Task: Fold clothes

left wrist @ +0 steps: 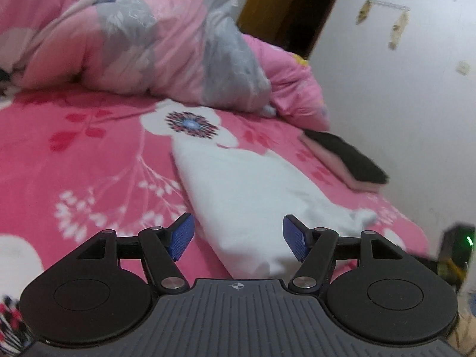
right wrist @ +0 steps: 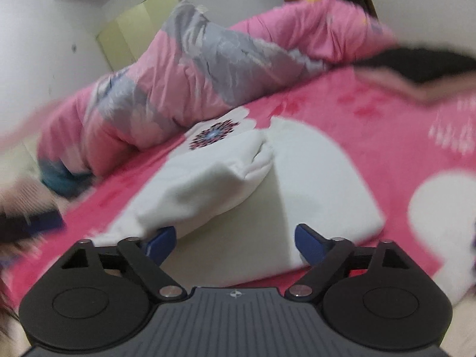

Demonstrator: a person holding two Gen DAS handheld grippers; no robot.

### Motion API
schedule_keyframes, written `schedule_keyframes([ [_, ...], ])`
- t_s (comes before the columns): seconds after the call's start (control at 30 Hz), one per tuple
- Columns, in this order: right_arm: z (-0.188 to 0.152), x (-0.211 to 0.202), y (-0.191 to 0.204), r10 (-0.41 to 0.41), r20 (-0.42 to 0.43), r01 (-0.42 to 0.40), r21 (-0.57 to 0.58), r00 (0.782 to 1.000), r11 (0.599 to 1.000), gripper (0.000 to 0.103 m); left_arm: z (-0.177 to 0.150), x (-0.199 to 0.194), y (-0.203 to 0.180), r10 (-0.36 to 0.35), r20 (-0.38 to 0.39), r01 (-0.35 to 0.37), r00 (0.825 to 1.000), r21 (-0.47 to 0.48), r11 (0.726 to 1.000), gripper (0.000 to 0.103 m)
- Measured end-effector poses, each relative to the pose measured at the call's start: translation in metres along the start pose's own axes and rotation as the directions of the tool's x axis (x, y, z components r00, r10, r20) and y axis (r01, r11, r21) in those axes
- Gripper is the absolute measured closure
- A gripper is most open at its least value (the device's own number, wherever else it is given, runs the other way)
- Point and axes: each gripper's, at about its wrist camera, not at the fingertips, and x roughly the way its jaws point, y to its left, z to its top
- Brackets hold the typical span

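A white garment lies partly folded on the pink flowered bedspread. My left gripper hovers at its near end, jaws open, the cloth lying between and below the blue pads without being pinched. In the right wrist view the same white garment has a sleeve flap folded over its left part. My right gripper stands open over the near edge. Its left pad is tucked partly under the flap and the right pad rests by the cloth, neither squeezing it.
A bunched pink and grey quilt fills the back of the bed. A folded black and pink item lies by the white wall. A blurred dark object shows at the left edge. The bed's edge runs along the right.
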Motion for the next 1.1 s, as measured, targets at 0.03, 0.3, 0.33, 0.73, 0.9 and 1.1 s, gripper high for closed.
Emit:
schedule_keyframes([
  [0.03,0.001,0.000,-0.003,0.034,-0.007,-0.034,0.044,0.999,0.998,0.022,-0.004,-0.002,0.002,-0.030,0.004,0.030,1.000,-0.003,1.000,0.037],
  [0.3,0.001,0.007,-0.024,0.284,0.003,-0.269,0.332,0.959,0.904,0.024,-0.025,0.025,-0.023,-0.044,-0.072,0.056,0.996,0.175,0.983,0.037],
  [0.33,0.000,0.007,-0.024,0.294,0.006,-0.278,0.344,0.956,0.897,0.024,-0.028,0.031,-0.026,-0.012,-0.081,0.028,0.997,0.196,0.980,0.037],
  [0.73,0.010,0.030,-0.018,0.282,-0.018,-0.252,0.401,0.959,0.881,0.043,-0.027,0.048,-0.033,0.144,-0.078,-0.115,0.987,0.291,0.950,0.039],
  [0.9,0.036,0.055,-0.005,0.217,-0.123,-0.164,0.342,0.968,0.925,0.090,-0.028,0.058,-0.043,0.186,-0.095,-0.142,0.978,0.354,0.924,0.041],
  [1.1,0.089,0.027,0.034,0.231,0.018,-0.231,0.046,0.973,0.972,0.094,-0.031,0.063,-0.047,0.229,-0.120,-0.170,0.966,0.372,0.913,0.055],
])
